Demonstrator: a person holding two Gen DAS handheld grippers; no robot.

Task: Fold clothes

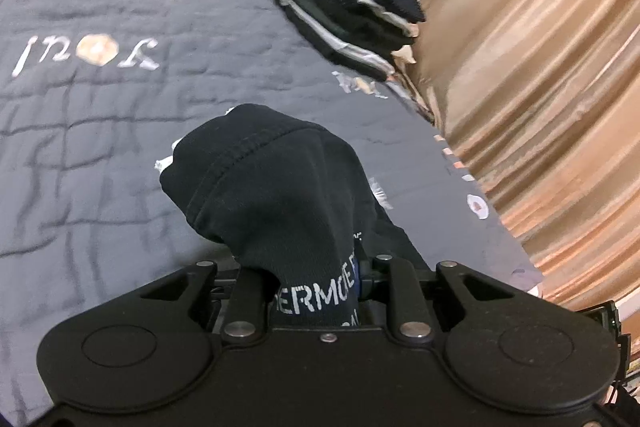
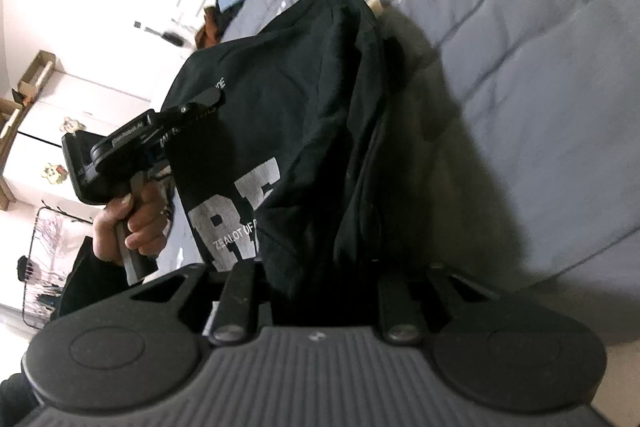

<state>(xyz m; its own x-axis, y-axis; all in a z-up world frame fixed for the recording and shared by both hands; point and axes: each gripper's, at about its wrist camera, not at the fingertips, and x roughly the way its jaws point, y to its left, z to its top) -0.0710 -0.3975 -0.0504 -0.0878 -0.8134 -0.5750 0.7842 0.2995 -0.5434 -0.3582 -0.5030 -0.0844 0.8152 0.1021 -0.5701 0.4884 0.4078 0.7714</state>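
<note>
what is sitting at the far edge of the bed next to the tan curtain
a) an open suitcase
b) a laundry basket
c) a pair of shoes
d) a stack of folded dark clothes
d: the left wrist view shows a stack of folded dark clothes with pale stripes on the grey quilt, right beside the tan curtain.

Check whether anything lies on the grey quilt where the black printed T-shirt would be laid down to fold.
Nothing visible does. The black printed T-shirt hangs over bare grey quilt; the folded dark clothes stack sits apart at the far edge.
</note>
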